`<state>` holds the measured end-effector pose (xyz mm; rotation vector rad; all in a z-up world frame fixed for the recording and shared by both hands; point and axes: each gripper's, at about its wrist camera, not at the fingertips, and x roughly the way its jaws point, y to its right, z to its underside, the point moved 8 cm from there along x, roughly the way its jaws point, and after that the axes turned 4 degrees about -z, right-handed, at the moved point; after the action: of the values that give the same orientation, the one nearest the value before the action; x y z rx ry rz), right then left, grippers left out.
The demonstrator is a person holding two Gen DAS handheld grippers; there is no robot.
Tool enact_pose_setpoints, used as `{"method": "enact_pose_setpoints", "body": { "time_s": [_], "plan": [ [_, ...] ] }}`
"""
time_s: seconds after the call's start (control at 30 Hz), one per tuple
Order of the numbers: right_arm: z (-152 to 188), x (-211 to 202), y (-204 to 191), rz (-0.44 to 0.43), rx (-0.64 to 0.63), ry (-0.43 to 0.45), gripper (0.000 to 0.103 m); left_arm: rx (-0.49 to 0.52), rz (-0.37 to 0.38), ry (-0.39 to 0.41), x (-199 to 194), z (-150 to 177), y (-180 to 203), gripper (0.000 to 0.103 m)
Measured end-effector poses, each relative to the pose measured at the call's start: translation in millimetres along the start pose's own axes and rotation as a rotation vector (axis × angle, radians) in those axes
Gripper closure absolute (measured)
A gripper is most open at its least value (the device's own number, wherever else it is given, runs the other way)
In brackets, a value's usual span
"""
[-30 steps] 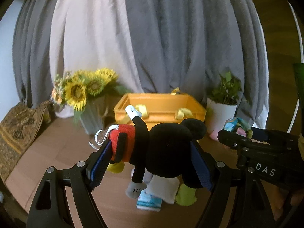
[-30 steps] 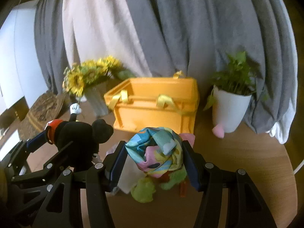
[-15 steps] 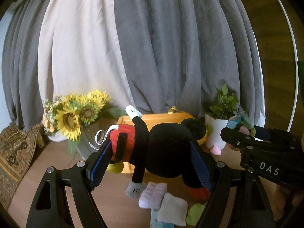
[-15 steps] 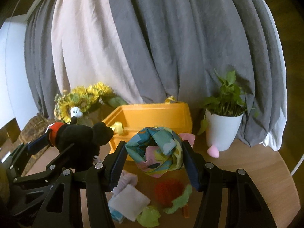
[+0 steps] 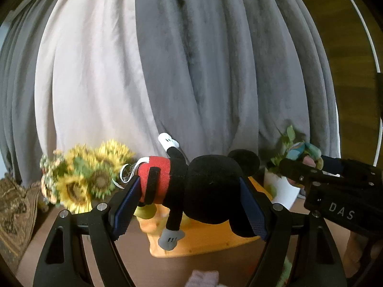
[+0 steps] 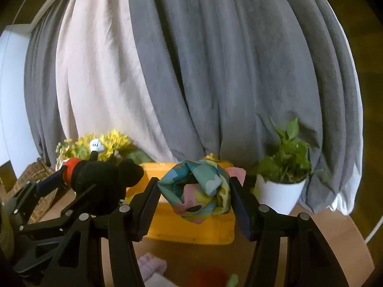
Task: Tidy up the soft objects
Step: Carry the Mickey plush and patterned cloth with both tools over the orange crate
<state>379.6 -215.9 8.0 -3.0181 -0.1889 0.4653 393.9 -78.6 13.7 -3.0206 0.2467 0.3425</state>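
A black mouse plush (image 5: 205, 191) with red shorts lies sideways between the blue pads of my left gripper (image 5: 189, 205), which is shut on it. In the right wrist view the same plush (image 6: 100, 181) shows at the left in that gripper (image 6: 79, 191). My right gripper (image 6: 195, 198) is shut on a bunched pastel cloth (image 6: 196, 191) of blue, pink and yellow. In the left wrist view that cloth (image 5: 304, 153) peeks over the right gripper (image 5: 308, 167) at the right edge. Behind both, an orange box (image 6: 191, 227) stands on the wooden table (image 6: 311, 239).
Sunflowers in a vase (image 5: 83, 179) stand at the back left, a white potted plant (image 6: 282, 191) at the back right. Grey and cream curtains (image 6: 191, 71) hang behind. A pale purple cloth (image 6: 153, 265), a red piece (image 6: 208, 275) and a green piece lie on the table in front.
Both grippers rose and tilted up with their loads still held. The box and the loose cloths slid down the frames; more curtain shows above.
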Motion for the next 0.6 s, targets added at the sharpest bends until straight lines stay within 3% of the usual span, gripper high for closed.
{"method": "enact_pose_setpoints", "body": {
  "time_s": [0.3,0.6],
  "plan": [
    [-21.1,46.2,8.4,-0.02,0.004,0.003,0.044,0.02,-0.006,0.022,43.9,-17.3,-4.3,0.023],
    [-25.2,98.3,15.3,-0.011,0.008,-0.031,0.044,0.046,0.006,-0.023,105.8,-13.8,-6.6,0.023]
  ]
}}
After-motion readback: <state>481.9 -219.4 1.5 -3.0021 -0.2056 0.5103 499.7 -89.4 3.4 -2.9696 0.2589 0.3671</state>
